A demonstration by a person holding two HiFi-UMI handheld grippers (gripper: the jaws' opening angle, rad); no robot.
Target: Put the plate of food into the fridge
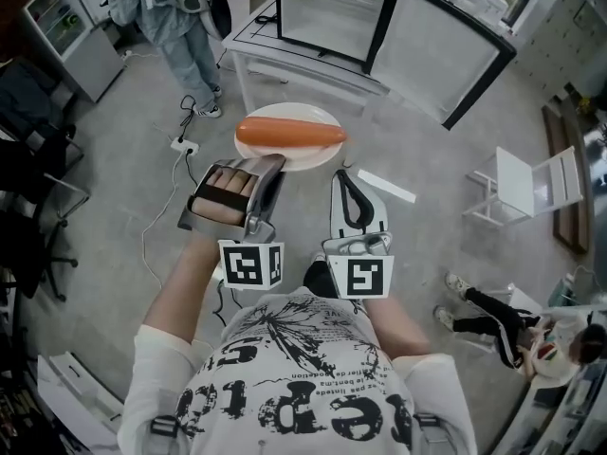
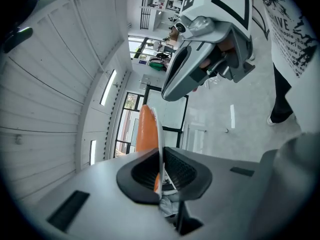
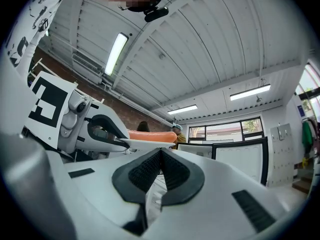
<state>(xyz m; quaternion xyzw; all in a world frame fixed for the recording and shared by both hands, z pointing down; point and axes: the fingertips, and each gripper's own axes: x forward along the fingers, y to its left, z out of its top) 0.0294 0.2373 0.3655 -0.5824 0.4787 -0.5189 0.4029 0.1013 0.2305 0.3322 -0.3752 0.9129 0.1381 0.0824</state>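
A white plate carries a long orange sausage; I hold it level over the floor, short of the fridge. My left gripper is shut on the plate's near-left rim. Its own view shows the plate edge-on between the pads, with the sausage beside it. My right gripper is shut and empty, just right of the plate and not touching it. The small fridge stands on a white table, its door swung open to the right. The right gripper view shows plate, sausage and fridge door.
A person in jeans stands at the far left beside the table. A power strip with cables lies on the floor to my left. To the right are a white chair and another person. Shelving lines the left wall.
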